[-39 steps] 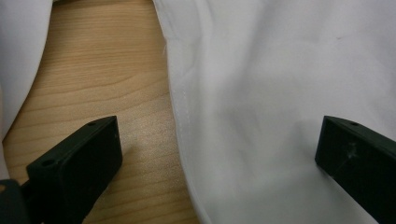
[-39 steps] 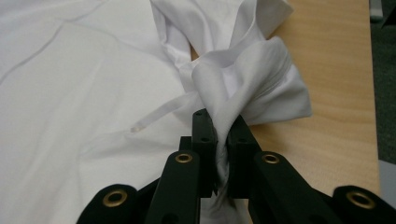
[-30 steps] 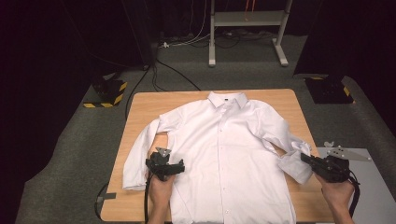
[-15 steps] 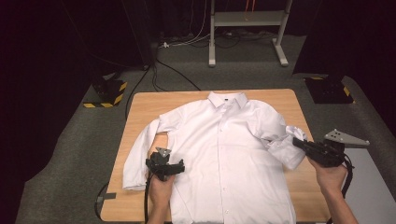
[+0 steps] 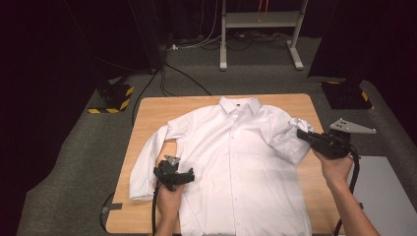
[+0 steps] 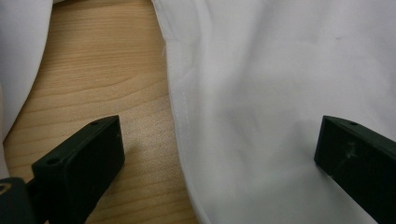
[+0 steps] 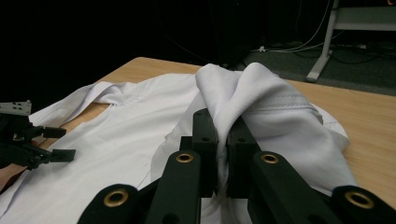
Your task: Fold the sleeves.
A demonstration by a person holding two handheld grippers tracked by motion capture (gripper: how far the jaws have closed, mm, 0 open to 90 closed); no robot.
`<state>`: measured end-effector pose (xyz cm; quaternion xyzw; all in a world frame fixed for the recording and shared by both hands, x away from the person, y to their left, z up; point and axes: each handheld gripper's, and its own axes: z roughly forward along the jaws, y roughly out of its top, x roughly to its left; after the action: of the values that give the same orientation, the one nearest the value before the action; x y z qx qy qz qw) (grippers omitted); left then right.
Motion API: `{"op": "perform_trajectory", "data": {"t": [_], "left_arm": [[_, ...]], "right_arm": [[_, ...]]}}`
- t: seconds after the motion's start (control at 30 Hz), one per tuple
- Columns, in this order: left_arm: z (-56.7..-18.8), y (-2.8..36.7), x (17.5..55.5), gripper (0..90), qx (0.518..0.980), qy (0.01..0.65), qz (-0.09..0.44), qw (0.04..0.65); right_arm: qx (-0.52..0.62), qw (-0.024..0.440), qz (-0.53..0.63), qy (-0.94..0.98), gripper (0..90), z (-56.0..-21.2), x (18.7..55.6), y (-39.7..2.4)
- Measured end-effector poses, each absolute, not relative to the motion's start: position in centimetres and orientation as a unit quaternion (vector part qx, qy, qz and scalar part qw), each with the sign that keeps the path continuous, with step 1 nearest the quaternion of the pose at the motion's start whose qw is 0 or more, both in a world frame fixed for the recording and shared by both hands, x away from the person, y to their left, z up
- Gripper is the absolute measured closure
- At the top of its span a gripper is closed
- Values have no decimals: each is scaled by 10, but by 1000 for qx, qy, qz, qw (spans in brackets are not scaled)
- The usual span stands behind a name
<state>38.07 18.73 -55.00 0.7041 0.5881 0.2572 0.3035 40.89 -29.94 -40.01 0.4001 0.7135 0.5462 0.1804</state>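
High view: white shirt (image 5: 236,162) is lying face-up on the table (image 5: 152,110); I am holding my right gripper (image 5: 307,136) pinching its sleeve (image 5: 290,135). Left gripper view: my left gripper (image 6: 215,154) is resting with jaws wide, straddling the shirt's side seam. Right gripper view: jaws are clamping bunched sleeve cloth tightly.

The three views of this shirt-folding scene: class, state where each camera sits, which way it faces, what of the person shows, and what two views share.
High view: above the person's side, looking forward and down on the wooden table and white shirt; forearms, left gripper, right gripper.
Left gripper view: on the left gripper, looking down at the shirt's edge; jaws wide apart.
Right gripper view: on the right gripper, looking across the table; jaws pinch the sleeve.
Shared: high and right gripper views both show the left gripper.
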Motion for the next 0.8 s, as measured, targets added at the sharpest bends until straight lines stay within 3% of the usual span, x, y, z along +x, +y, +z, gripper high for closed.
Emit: {"op": "perform_trajectory", "data": {"t": [0.8], "left_arm": [[-550,187,381,18,704,588,257,304]], "right_arm": [[358,196,557,723,851,-362,436,-249]]}}
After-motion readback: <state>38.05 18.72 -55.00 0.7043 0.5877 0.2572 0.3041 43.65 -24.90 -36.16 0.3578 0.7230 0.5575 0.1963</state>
